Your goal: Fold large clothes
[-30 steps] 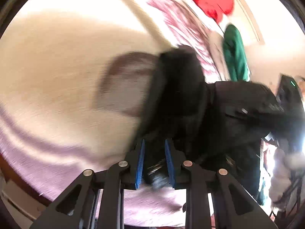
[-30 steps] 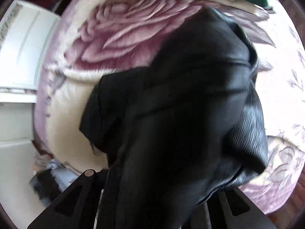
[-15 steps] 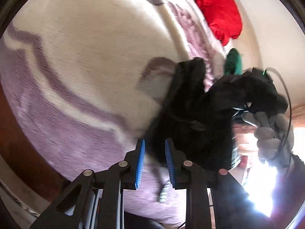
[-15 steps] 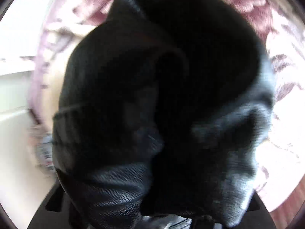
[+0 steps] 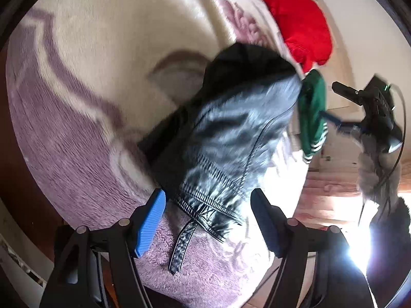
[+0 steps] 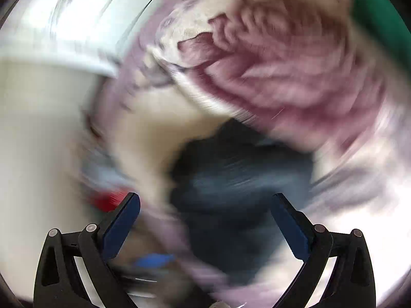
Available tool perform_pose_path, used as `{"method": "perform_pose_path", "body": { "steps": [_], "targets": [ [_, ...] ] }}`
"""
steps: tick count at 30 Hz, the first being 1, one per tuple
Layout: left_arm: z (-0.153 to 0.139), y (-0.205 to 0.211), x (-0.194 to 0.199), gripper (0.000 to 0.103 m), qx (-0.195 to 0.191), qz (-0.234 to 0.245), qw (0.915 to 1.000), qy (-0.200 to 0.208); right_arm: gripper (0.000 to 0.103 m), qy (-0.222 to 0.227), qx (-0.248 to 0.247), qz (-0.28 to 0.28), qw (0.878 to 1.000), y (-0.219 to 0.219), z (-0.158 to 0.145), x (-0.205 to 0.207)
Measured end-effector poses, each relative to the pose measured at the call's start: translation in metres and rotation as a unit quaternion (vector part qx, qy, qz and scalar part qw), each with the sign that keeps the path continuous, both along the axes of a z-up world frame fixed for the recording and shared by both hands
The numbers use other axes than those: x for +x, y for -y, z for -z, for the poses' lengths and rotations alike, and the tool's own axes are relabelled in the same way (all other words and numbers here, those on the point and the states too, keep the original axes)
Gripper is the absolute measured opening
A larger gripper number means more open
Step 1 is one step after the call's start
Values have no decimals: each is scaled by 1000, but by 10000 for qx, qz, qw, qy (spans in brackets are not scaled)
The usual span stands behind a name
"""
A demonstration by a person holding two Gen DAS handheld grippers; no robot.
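Note:
A black leather jacket lies crumpled on the floral blanket, its hem and a loose strap toward me. My left gripper hovers just over that hem with its jaws opening; the blue pads stand apart on either side and touch nothing. In the left wrist view my right gripper is off to the right, in a gloved hand, away from the jacket. The right wrist view is badly blurred. There my right gripper has its jaws opening wide and empty, with the jacket lying on the blanket beyond them.
A red garment and a green garment with white stripes lie at the far side of the bed. Wooden floor shows past the bed's right edge. White furniture stands beside the bed in the right wrist view.
Both grippers have opened and let go of the jacket, which now rests on the blanket. The right gripper has pulled back from it, and the left has shifted sideways.

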State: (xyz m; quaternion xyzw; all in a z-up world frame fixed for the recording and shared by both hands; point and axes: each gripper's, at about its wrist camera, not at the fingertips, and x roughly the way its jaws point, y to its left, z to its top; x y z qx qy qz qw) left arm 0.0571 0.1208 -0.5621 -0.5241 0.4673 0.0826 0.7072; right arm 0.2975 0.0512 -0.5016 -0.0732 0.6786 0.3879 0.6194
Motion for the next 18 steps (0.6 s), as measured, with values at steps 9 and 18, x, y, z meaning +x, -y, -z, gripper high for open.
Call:
{"method": "perform_pose_path", "body": {
  "steps": [9,18],
  "targets": [
    [42,13,22,66,42,-760,9969,-176,73,670,-833,-4163,9029,-46,105,-40],
    [32,-15,-9,66,-5,-1284,9916,-158,33,-1826,-649,42,9810,16,163,55]
  ]
}}
